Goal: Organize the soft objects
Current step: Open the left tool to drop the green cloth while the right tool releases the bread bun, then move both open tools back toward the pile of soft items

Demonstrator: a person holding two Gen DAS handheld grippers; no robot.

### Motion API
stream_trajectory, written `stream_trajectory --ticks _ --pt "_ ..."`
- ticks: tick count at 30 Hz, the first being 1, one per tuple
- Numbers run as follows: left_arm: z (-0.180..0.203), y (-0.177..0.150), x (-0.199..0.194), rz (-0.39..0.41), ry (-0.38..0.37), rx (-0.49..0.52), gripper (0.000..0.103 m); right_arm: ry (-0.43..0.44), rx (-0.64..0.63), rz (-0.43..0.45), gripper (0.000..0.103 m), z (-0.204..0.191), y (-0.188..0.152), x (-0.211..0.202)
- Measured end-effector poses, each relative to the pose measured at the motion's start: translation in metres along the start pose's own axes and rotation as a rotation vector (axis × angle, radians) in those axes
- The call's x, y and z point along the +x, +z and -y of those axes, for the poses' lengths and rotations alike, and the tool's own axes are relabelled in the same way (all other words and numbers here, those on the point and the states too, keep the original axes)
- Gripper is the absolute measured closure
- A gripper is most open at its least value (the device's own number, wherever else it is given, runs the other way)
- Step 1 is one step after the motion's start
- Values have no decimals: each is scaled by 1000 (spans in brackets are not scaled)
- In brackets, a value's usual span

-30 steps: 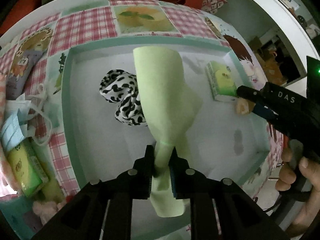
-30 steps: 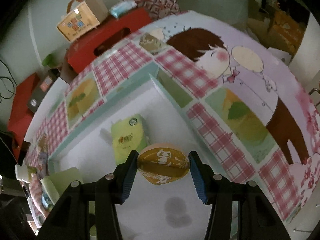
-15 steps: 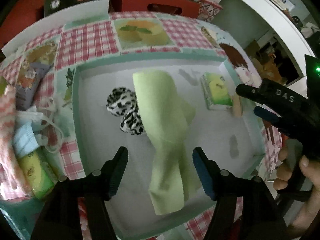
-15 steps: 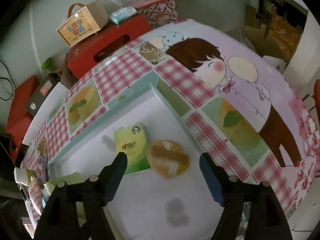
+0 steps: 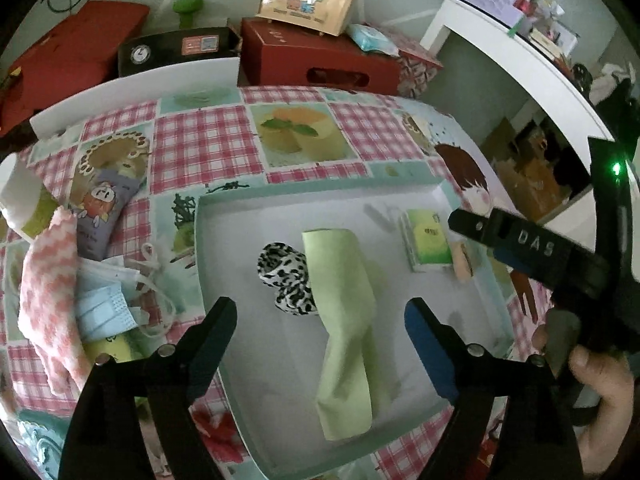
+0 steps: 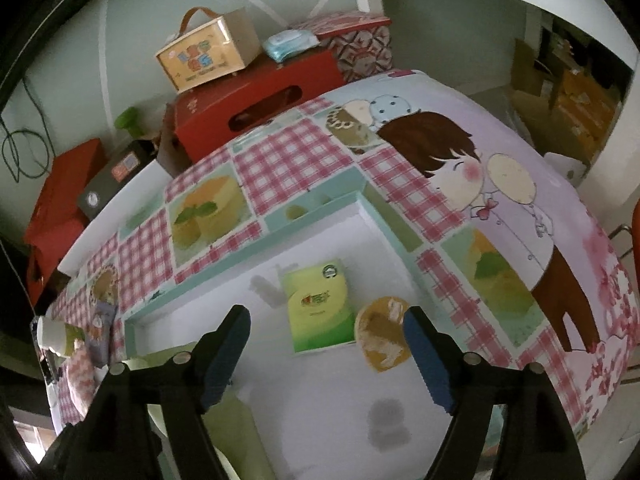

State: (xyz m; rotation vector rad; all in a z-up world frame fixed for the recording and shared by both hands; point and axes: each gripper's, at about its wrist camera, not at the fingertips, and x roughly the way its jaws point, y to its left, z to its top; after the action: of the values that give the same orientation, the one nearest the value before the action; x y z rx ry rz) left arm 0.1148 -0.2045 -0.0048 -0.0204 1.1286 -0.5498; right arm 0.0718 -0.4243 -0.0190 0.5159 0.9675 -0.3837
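Observation:
A shallow white tray with a teal rim lies on the patterned tablecloth. In it lie a pale green cloth, a black-and-white spotted fabric item, a green tissue pack and a round bun-like soft object. My left gripper hovers above the green cloth, jaws opening, nothing between them. My right gripper, also opening, hangs over the tissue pack and the bun, touching neither. In the left wrist view the right gripper shows at the tray's right edge, held by a hand.
Left of the tray lie a pink checked cloth, blue face masks, a purple cartoon pouch and a yellow-green pack. Beyond the table stand red boxes, a wooden case and a black box.
The left gripper let go of the green cloth, which now lies flat in the tray; the right gripper released the bun beside the tissue pack. Both grippers opened wide and rose.

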Motion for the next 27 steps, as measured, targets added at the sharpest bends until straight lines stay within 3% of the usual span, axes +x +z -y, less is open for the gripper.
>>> stream_trajectory --ticks 5,7,9,18,27 --pt "-11 2 -3 28 5 -40 12 3 -52 8 0 -11 -4 5" --pt "-14 3 -3 36 11 -56 11 2 -64 18 0 -15 -5 4" --pt "-19 4 -5 46 20 -71 1 -2 -69 23 0 -17 -5 4" --pt "-41 11 -21 103 18 -121 1 4 -92 24 0 -23 -5 4" --pt "-112 19 -64 217 138 -264 1 56 -177 37 0 -51 -9 1"
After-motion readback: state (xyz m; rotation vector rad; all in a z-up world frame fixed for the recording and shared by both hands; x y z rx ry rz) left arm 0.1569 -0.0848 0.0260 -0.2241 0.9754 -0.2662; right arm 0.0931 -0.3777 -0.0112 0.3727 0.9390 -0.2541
